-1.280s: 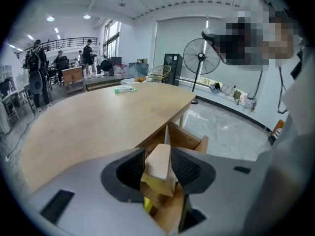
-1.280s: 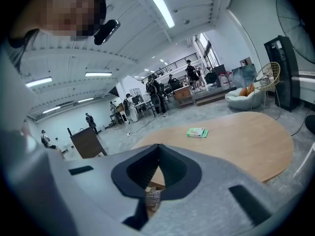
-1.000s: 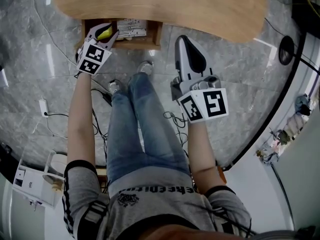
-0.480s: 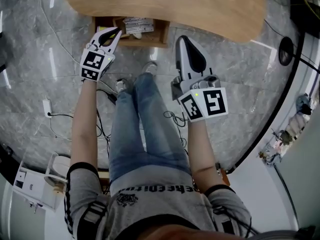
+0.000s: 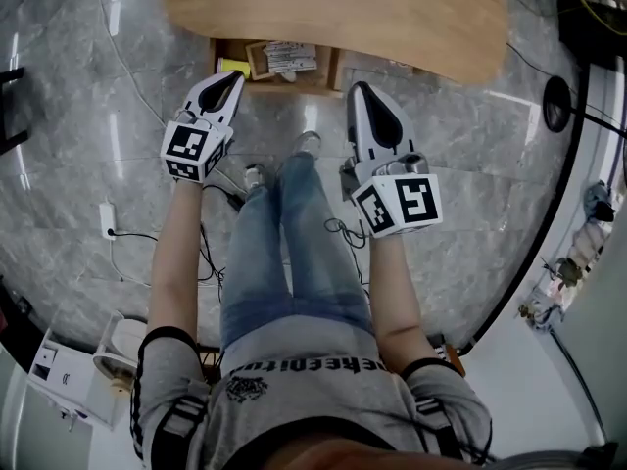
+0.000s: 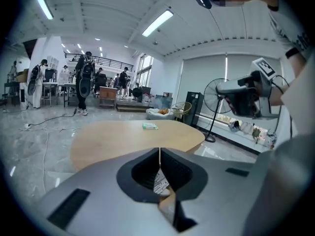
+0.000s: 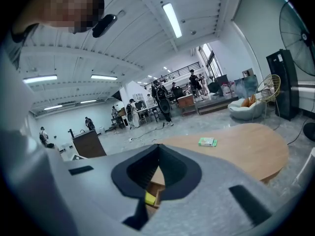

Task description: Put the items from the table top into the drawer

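Under the wooden table top [image 5: 333,8] the drawer [image 5: 328,70] stands pulled out. In it lie a yellow item [image 5: 233,67] at the left and white printed packs [image 5: 291,58] in the middle. My left gripper [image 5: 235,74] hovers just in front of the drawer's left part, shut and empty. The right gripper [image 5: 357,86] hangs beside the drawer's right corner, also shut with nothing in it. A small green packet [image 6: 150,126] lies on the table top [image 6: 133,141]. The right gripper view shows the green packet [image 7: 207,142] too, and the yellow item [image 7: 150,198] below the jaws.
The person's jeans-clad legs [image 5: 284,253] stand between the two arms on a grey marble floor. Cables and a power strip [image 5: 108,220] lie at the left. A standing fan [image 6: 215,100] is off to the right of the table. Several people [image 6: 83,82] stand far behind.
My left gripper let go of the yellow item in the drawer, closed its jaws and lifted back out. The right gripper also rose a little towards the table.
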The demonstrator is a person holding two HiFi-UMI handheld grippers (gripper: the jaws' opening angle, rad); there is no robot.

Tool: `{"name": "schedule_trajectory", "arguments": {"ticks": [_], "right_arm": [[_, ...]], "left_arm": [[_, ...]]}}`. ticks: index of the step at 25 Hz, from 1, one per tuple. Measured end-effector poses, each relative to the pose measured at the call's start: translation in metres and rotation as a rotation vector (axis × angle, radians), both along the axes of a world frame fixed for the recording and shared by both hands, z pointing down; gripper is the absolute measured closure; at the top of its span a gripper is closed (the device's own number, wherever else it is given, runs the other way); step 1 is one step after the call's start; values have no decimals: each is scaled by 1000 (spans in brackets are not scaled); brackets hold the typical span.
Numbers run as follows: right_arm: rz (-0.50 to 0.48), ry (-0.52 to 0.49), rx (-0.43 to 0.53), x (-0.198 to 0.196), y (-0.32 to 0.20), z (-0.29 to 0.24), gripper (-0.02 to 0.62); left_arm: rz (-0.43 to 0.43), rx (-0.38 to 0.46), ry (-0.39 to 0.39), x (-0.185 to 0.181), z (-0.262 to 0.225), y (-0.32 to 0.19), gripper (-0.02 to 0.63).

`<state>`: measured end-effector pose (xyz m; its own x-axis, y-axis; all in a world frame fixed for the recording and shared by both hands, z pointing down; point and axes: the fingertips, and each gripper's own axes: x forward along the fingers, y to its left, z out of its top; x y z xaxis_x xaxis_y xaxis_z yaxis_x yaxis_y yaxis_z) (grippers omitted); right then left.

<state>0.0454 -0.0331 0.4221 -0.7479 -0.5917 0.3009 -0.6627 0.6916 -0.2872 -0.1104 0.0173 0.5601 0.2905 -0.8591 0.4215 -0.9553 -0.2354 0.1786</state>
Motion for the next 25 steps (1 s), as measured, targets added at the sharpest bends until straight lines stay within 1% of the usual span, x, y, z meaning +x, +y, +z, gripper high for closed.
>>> {"name": "schedule_trajectory", "arguments": {"ticks": [7, 15, 21, 25], "right_arm": [[23, 16, 40, 4, 28, -39, 592], [35, 51, 80, 7, 53, -81, 592], [56, 44, 107, 13, 67, -112, 592], [62, 45, 136, 16, 75, -136, 592]], "left_arm": [[-26, 67, -2, -4, -73, 33, 592], [2, 128, -43, 4, -146, 59, 592], [-1, 164, -64, 3, -196, 74, 592], [-21, 218, -54, -2, -229, 81, 592]]}}
